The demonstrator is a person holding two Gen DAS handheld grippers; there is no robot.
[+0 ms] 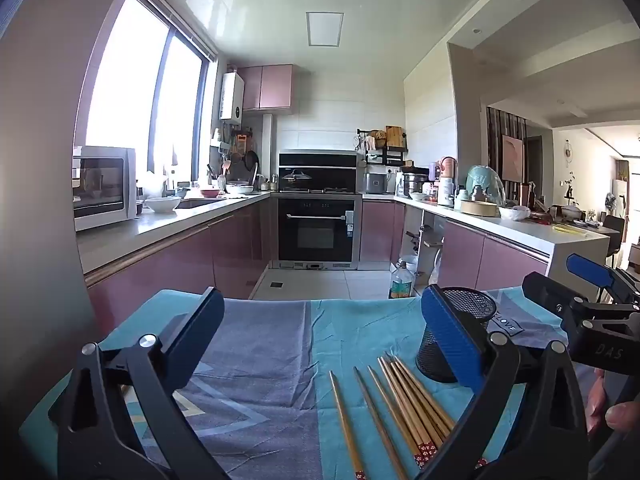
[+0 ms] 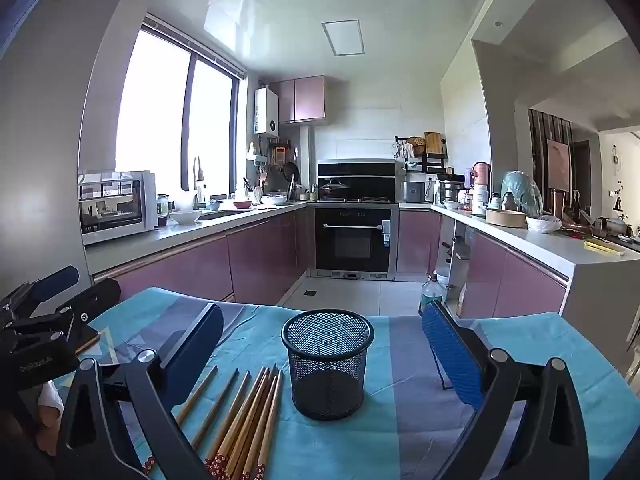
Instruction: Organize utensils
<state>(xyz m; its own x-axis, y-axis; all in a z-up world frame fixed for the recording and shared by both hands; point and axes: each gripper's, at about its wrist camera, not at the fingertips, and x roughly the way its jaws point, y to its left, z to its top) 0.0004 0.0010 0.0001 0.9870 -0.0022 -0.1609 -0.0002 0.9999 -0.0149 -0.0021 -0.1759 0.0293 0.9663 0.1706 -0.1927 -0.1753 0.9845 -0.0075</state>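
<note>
I see both tools hovering above blue tablecloth [image 2: 520,344]. Left gripper [image 1: 320,336] fingers spread wide, nothing between. Right gripper [image 2: 324,344] fingers equally wide apart, gripping nothing. Black mesh cup [image 2: 327,364] stands upright on cloth, centred ahead of right gripper. Bundle of wooden chopsticks [image 2: 248,416] lies flat just left of cup, near but not touching, decorated ends toward me.
</note>
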